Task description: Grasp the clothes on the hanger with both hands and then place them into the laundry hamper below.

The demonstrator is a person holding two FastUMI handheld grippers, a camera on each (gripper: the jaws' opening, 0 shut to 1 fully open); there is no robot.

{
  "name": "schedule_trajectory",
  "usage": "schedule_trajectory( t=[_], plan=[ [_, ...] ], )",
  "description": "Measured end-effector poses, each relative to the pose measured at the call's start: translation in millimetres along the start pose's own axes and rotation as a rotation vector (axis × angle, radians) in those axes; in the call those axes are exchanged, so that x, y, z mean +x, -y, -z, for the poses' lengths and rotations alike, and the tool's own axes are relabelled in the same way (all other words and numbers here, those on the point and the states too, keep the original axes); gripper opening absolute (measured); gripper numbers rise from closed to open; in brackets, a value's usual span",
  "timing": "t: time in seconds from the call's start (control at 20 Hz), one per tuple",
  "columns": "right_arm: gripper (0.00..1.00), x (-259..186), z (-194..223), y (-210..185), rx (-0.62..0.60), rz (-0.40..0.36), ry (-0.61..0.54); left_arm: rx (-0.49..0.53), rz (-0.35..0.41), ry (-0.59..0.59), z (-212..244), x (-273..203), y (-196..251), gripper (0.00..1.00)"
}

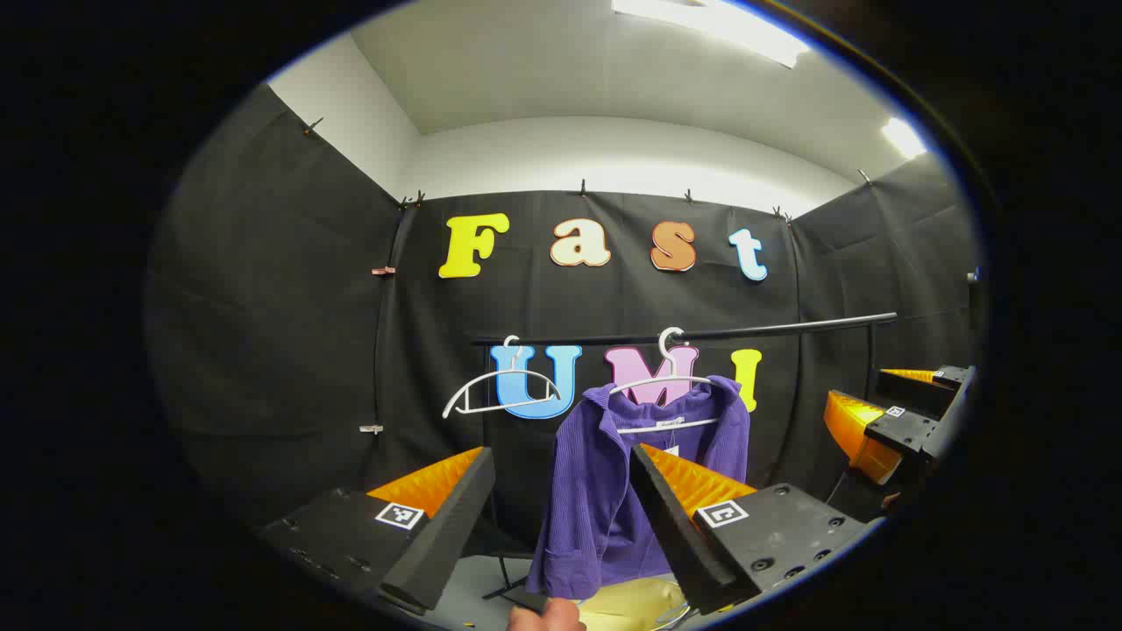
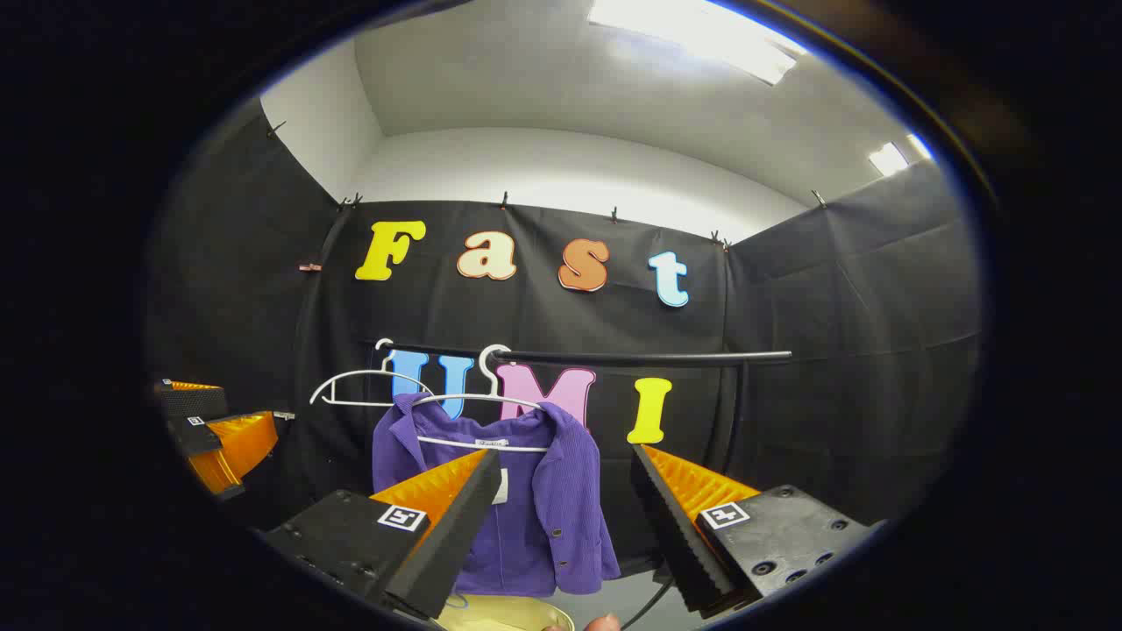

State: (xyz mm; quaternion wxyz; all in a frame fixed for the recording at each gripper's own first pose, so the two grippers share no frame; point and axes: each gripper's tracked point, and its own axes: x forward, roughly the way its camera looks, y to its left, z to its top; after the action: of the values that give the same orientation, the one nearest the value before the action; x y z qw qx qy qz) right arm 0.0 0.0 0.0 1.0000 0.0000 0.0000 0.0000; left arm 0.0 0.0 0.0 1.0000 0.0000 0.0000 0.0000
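Shirt (image 1: 605, 473): purple cloth, finely ribbed like corduroy, matt, soft folds. Hanger (image 1: 663, 390) under it: thin white wire or plastic, smooth, slightly glossy; cannot tell which. Second hanger (image 1: 501, 392): same white, smooth finish. Rail (image 1: 745, 330): dark tube, smooth, faint sheen along the top, metal by its look. Wall (image 1: 289, 315): black cloth, matt, creased. Hamper (image 2: 508, 613) rim at the bottom: pale yellow, smooth, probably plastic. Ceiling (image 1: 561, 79): white, flat, matt.
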Motion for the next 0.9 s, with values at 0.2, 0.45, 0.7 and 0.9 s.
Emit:
schedule_trajectory(
  t=[0.2,0.45,0.7,0.9],
  plan=[
    [0.97,-4.7,-4.2,-0.5,-0.004,0.002,0.010,-0.007,0.004,0.007,-2.1,-2.1,-1.9,0.97],
    [0.97,-6.9,-6.9,1.3,-0.008,0.009,0.016,0.000,0.014,0.007,-3.4,-2.4,1.5,0.97],
    [0.97,-5.8,-4.6,4.3,-0.009,0.007,0.012,-0.004,0.031,0.005,-3.3,-1.1,10.7,0.97],
    [0.97,1.4,0.4,5.7,-0.003,0.002,0.002,0.002,0.041,0.000,0.4,5.7,18.0,0.97]
  ],
)
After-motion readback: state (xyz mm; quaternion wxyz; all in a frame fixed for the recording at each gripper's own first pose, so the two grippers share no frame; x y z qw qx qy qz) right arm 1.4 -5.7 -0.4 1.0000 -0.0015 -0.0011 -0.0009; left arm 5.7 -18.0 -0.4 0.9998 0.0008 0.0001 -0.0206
